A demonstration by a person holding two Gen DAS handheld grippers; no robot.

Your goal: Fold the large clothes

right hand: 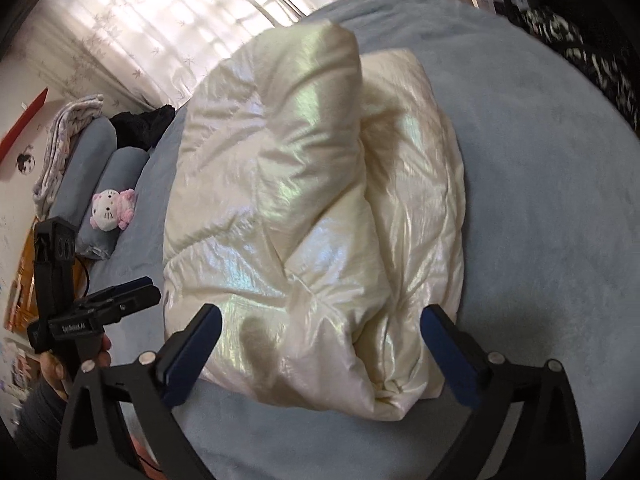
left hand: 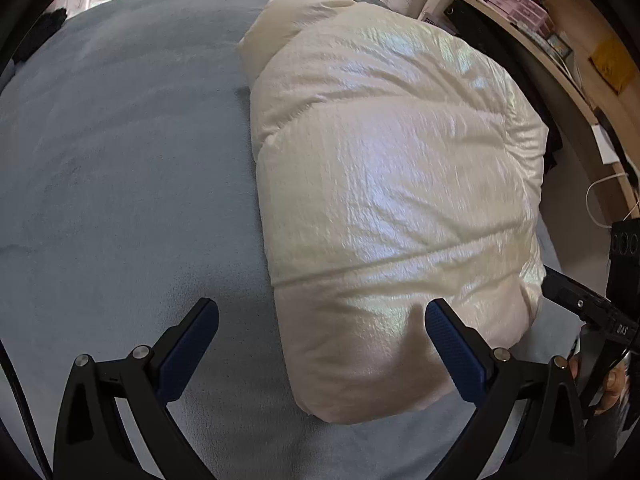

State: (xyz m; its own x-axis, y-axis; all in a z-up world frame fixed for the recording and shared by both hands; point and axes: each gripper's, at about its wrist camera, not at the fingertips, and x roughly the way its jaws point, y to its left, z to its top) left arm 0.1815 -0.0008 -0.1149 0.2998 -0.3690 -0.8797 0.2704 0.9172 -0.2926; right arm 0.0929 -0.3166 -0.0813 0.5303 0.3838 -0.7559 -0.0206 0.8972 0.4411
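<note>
A cream, shiny puffer jacket (left hand: pixel 384 184) lies folded into a thick bundle on a blue-grey bed cover (left hand: pixel 120 152). My left gripper (left hand: pixel 322 332) is open and empty, held above the bundle's near end. In the right wrist view the jacket (right hand: pixel 312 208) shows layered folds, one flap standing up at the far end. My right gripper (right hand: pixel 320 340) is open and empty, its fingers spread either side of the bundle's near end, above it. The left gripper (right hand: pixel 116 300) shows at the left of the right wrist view, and the right gripper (left hand: pixel 576 300) at the right edge of the left wrist view.
Rolled blue pillows (right hand: pixel 92 152), a white-and-pink plush cat (right hand: pixel 110 210) and dark clothing (right hand: pixel 140 126) lie at the head of the bed. Curtains (right hand: pixel 168 20) hang behind. A wooden shelf (left hand: pixel 560 40) with boxes stands beside the bed.
</note>
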